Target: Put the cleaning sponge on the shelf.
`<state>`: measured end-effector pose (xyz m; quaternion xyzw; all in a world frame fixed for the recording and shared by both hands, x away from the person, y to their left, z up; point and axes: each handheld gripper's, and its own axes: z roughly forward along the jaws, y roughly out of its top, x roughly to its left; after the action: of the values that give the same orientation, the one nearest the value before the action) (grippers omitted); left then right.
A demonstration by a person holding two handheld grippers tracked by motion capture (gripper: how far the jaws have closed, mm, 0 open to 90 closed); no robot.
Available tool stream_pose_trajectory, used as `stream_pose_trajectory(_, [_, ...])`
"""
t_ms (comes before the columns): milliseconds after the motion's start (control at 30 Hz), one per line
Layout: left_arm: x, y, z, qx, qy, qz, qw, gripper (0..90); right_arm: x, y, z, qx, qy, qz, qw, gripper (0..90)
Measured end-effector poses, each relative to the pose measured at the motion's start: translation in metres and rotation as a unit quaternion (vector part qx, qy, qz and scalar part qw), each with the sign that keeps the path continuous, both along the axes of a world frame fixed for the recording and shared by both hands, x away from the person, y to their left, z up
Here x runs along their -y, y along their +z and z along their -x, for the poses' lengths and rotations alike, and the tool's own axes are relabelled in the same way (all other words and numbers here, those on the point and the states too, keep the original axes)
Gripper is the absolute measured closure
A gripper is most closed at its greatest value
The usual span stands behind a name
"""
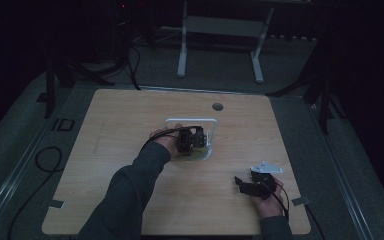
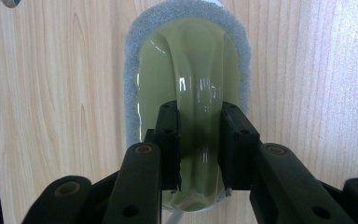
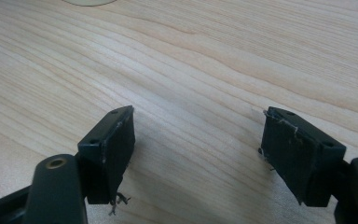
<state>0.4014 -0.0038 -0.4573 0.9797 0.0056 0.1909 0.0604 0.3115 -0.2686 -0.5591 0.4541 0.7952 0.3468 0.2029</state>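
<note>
Two handheld black grippers work over a pale wooden table (image 1: 130, 150) in a dim room, seen from above. The left gripper (image 1: 195, 139) reaches to the middle of the table, where a white wire-frame stand (image 1: 192, 121) rises from a small round base. The right gripper (image 1: 245, 186) waits near the table's right front corner, well apart from the stand, probably parked there so it stays out of the way.

In the left gripper view, the gripper (image 2: 199, 144) points down at an olive-green glossy oval object with a raised central ridge and a grey fuzzy rim (image 2: 186, 70), something like a moulded sponge or brush holder; exactly what it is cannot be told. It lies flat against the wood, lengthwise along the line of the jaws. The two black jaws sit either side of the ridge, a narrow gap between them, their inner faces at or touching its sides. They look closed on the ridge, though how firmly is unclear. Gripping the ridge makes sense, since it is the one raised part narrow enough to pinch.

In the right gripper view, the gripper (image 3: 198, 154) hangs low over bare wood grain, its jaws wide apart and holding nothing. Frayed threads cling to the pads (image 3: 116, 144).
</note>
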Motion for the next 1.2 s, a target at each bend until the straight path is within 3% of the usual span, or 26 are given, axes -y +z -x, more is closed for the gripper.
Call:
stream_pose_trajectory(700, [0.0023, -0.0062, -0.0065, 0.019, 0.019, 0.004, 0.9996, 70.6, 0.0001, 0.0000, 0.0000, 0.000, 0.000, 0.000, 1.0000, 25.2])
stream_pose_trajectory(933, [0.0036, -0.0083, -0.0068, 0.036, 0.018, 0.005, 0.9992, 64.8, 0.0001, 0.0000, 0.0000, 0.000, 0.000, 0.000, 1.0000, 25.2])
stream_pose_trajectory(1200, [0.0024, -0.0058, -0.0055, 0.041, 0.026, 0.002, 0.9988, 59.9, 0.0001, 0.0000, 0.0000, 0.000, 0.000, 0.001, 1.0000, 25.2])
